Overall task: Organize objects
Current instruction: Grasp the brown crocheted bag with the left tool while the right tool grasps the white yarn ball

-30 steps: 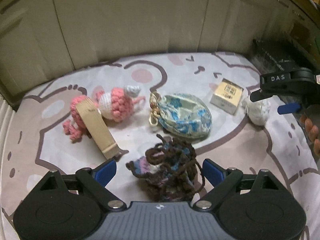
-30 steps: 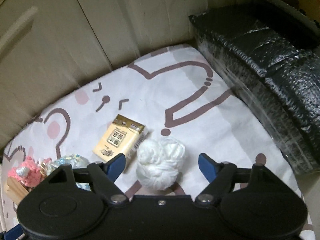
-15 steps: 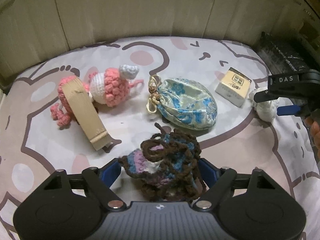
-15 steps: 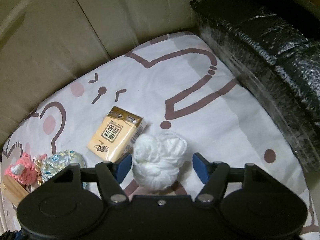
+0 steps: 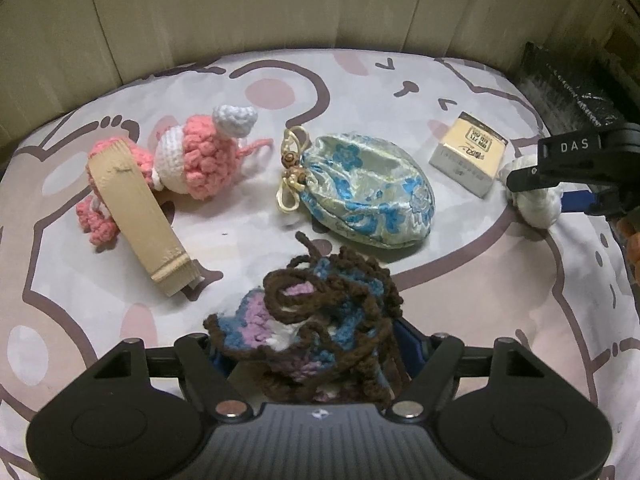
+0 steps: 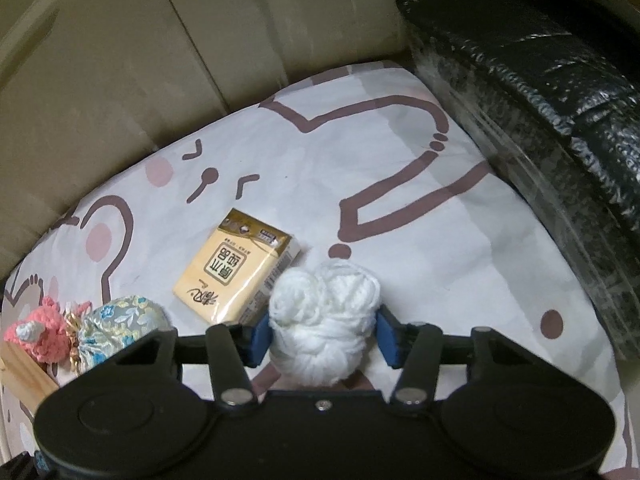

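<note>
Left wrist view. We record a bed sheet (image 5: 460,280), pale with brown cartoon outlines and pink spots, backed by beige panelled doors (image 5: 240,4). On it we list: a pink crochet toy (image 5: 200,152) with a white tip; a tan ridged wooden piece (image 5: 140,212) leaning across that toy; a blue floral satin pouch (image 5: 368,196) with a cream knotted cord, near the middle; a yellow tissue pack (image 5: 468,154) further right. The left gripper (image 5: 312,356) has its jaws closing, and a brown, blue and lilac yarn tangle (image 5: 320,320) sits between them, filling the gap. We cannot tell whether the blue pads already press on it, since the yarn hides them. At the right edge the right gripper (image 5: 556,192) shows from the side, at a white yarn ball (image 5: 536,204).

Right wrist view. We note the same sheet (image 6: 400,184), the beige doors (image 6: 120,60) behind, and a black crinkled wrapped bundle (image 6: 540,92) along the right. The right gripper (image 6: 322,336) has its jaws closing; both blue pads (image 6: 262,336) sit against the sides of the white yarn ball (image 6: 324,320), which lies on the sheet directly between them. The tissue pack (image 6: 236,264) lies just beside the ball, on its left. Pouch (image 6: 116,320), pink toy (image 6: 36,336) and wooden piece (image 6: 24,376) crowd the lower left corner.
</note>
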